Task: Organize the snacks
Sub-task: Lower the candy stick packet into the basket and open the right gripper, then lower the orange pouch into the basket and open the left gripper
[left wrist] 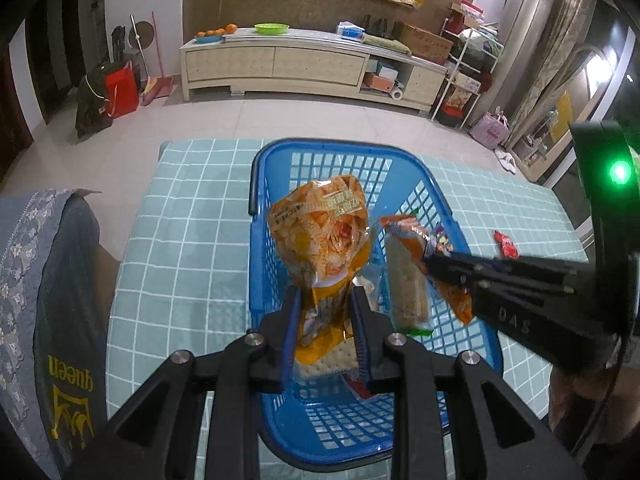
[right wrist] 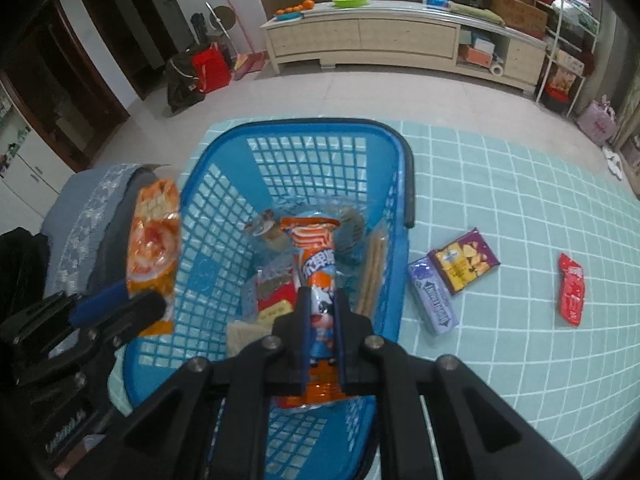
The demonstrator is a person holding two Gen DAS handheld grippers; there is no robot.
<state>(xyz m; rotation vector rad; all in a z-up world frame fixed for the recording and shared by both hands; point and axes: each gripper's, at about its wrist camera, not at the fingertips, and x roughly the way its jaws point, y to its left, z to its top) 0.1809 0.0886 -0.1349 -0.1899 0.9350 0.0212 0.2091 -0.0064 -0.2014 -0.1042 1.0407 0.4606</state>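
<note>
A blue plastic basket (left wrist: 276,168) (right wrist: 224,184) stands on the teal checked table. My left gripper (left wrist: 326,320) is shut on an orange snack bag (left wrist: 320,232) and holds it over the basket; the bag also shows at the left in the right wrist view (right wrist: 154,248). My right gripper (right wrist: 323,320) is shut on an orange tube-shaped snack pack (right wrist: 318,264) above the basket, also visible in the left wrist view (left wrist: 408,228). Several snacks lie in the basket. A purple pack (right wrist: 434,296), a yellow-purple pack (right wrist: 464,260) and a red packet (right wrist: 572,288) lie on the table.
A chair back with a blue-grey cloth (left wrist: 48,300) stands left of the table. The teal checked tablecloth (right wrist: 500,200) stretches right of the basket. A cream cabinet (left wrist: 304,64) stands across the room.
</note>
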